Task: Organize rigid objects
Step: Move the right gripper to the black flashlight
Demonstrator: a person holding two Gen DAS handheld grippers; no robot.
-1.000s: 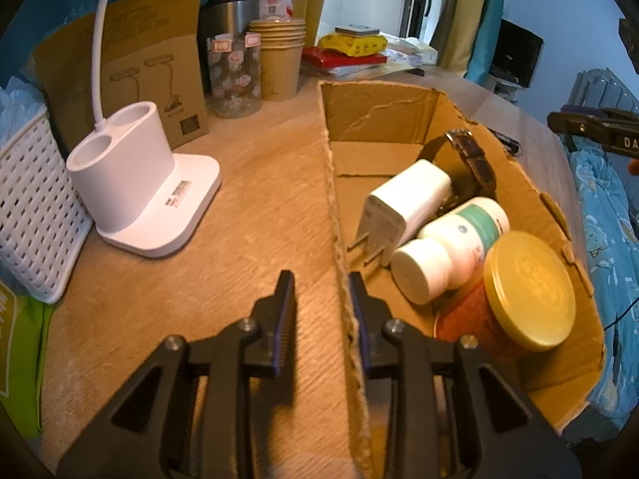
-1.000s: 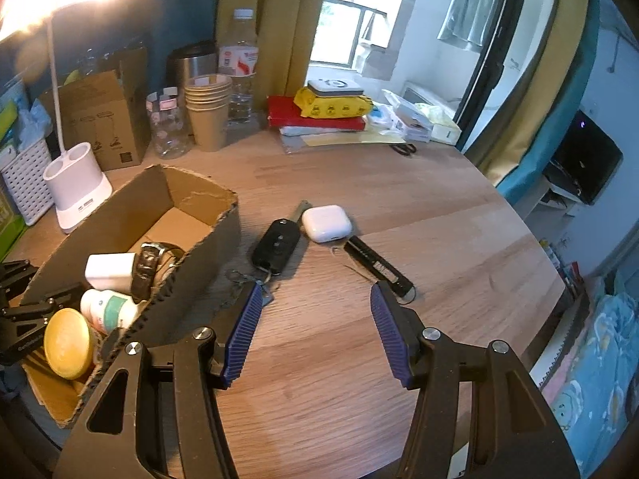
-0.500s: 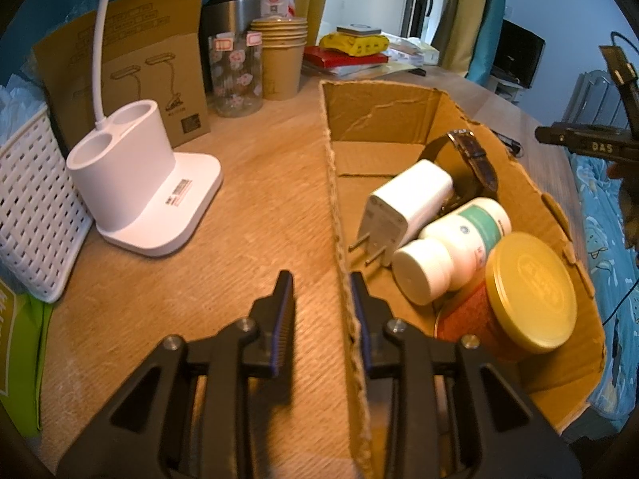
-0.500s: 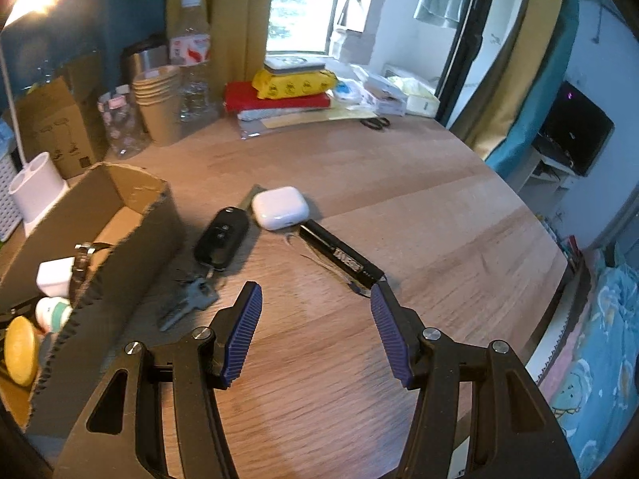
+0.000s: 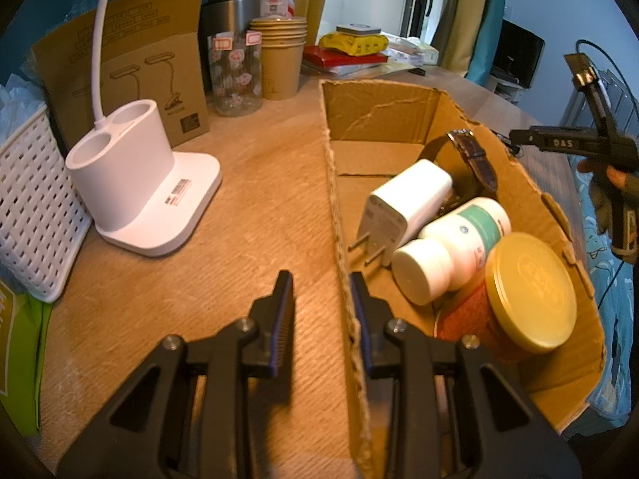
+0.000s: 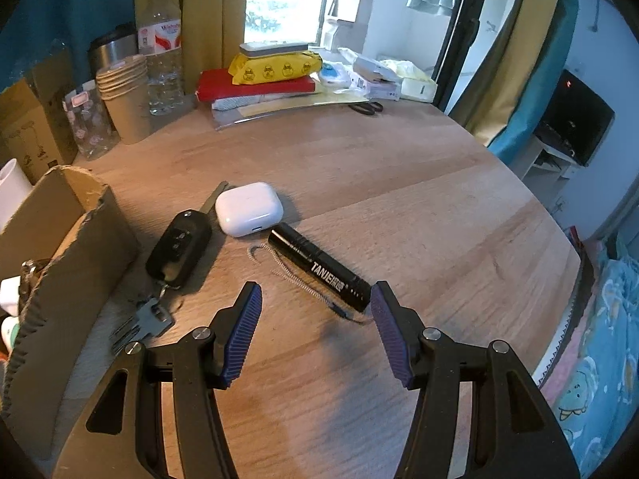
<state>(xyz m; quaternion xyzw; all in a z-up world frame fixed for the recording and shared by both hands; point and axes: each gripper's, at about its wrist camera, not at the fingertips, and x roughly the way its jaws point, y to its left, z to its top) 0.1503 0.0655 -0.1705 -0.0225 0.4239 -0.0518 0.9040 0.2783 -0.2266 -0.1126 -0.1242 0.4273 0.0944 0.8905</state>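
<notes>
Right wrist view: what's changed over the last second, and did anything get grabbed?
The right gripper swung away from the box and came down toward the flashlight, jaws open at the same width, nothing grabbed. Flashlight, earbud case and car key haven't moved. The left gripper stayed straddling the box wall, not clamped.

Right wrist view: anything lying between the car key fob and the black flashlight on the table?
Only the white earbuds case near their far ends and the flashlight's coiled lanyard; otherwise bare table beside the key fob.
</notes>
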